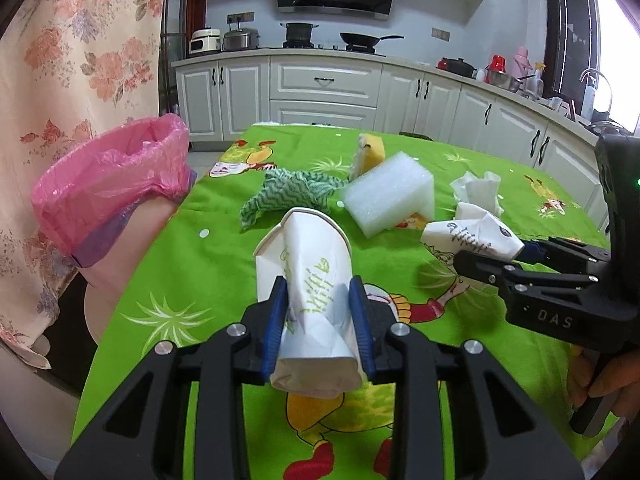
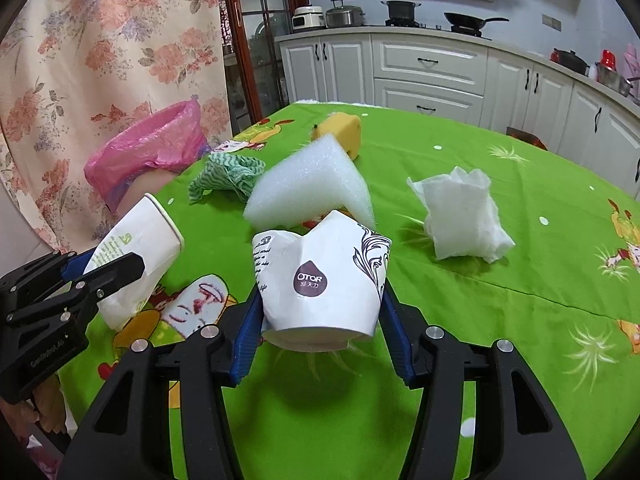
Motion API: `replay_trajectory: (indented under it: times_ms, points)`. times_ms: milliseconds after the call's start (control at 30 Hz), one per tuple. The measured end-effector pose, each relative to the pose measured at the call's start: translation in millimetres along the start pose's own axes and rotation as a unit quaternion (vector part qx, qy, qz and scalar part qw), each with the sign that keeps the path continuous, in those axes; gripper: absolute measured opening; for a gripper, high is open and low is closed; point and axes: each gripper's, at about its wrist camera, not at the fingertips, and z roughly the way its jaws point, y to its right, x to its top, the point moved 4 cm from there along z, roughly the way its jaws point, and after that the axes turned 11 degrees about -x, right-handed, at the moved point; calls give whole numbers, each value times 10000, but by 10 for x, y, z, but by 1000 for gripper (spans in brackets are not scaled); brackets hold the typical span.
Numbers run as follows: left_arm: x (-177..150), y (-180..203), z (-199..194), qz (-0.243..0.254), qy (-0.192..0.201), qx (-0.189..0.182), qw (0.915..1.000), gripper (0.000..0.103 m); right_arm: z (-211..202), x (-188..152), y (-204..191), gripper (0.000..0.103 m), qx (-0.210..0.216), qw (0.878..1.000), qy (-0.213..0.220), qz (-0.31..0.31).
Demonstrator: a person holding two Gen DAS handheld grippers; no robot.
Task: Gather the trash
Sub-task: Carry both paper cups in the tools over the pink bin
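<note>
My left gripper point(image 1: 320, 304) is shut on a crushed white paper cup with green print point(image 1: 308, 272), held above the green tablecloth; it also shows in the right wrist view point(image 2: 132, 256). My right gripper point(image 2: 320, 312) is shut on a crushed white paper cup with a brown logo point(image 2: 324, 272), which shows in the left wrist view point(image 1: 472, 236) too. A bin lined with a pink bag point(image 1: 116, 184) stands off the table's left edge. On the table lie a white foam block point(image 1: 390, 192), a green patterned cloth point(image 1: 288, 194), a yellow sponge point(image 1: 370, 152) and a crumpled tissue point(image 2: 464, 212).
The table point(image 2: 500, 320) has a green cartoon tablecloth. A floral curtain point(image 1: 72, 60) hangs on the left behind the bin. White kitchen cabinets point(image 1: 324, 88) with a stove and pots run along the far wall and the right.
</note>
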Motion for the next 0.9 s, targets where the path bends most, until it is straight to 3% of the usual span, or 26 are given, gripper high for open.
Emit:
replay_trajectory:
  times_ms: [300, 900]
  points:
    - [30, -40, -180, -2, 261, 100, 9996, 31, -220, 42, -44, 52, 61, 9997, 223, 3]
    - [128, -373, -604, 21, 891, 598, 9942, 31, -381, 342, -641, 52, 474, 9961, 655, -366]
